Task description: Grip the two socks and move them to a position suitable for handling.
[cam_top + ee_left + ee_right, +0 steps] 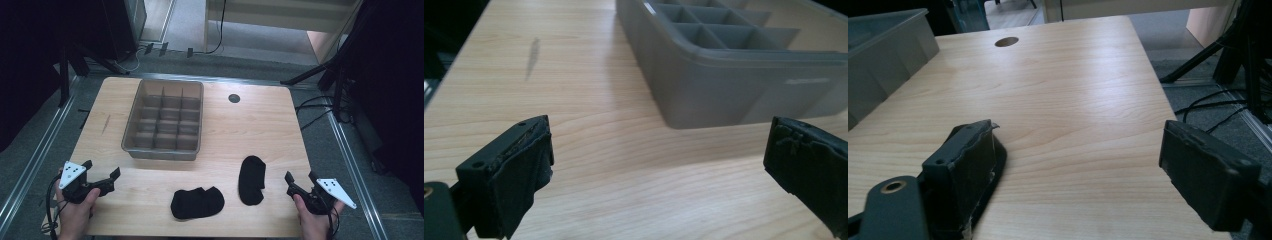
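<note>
Two black socks lie on the wooden table (pixel 250 125) near its front edge: one (pixel 197 202) flat at the centre, the other (pixel 251 179) lengthwise to its right. A grey bin (pixel 163 120) with several compartments stands at the back left. My left gripper (pixel 103 169) is at the front left corner, held in a hand, jaws wide apart and holding nothing; in the left gripper view (pixel 659 160) they point at the bin's near corner (pixel 734 85). My right gripper (pixel 300 177) is at the front right, just right of the lengthwise sock, open with nothing held (pixel 1078 160).
A round dark hole (pixel 234 98) sits in the tabletop behind the socks, and the right gripper view has it too (pixel 1006 41). Tripod legs and cables (pixel 320 100) lie on the floor right of the table. Metal rails (pixel 40 150) run along both sides.
</note>
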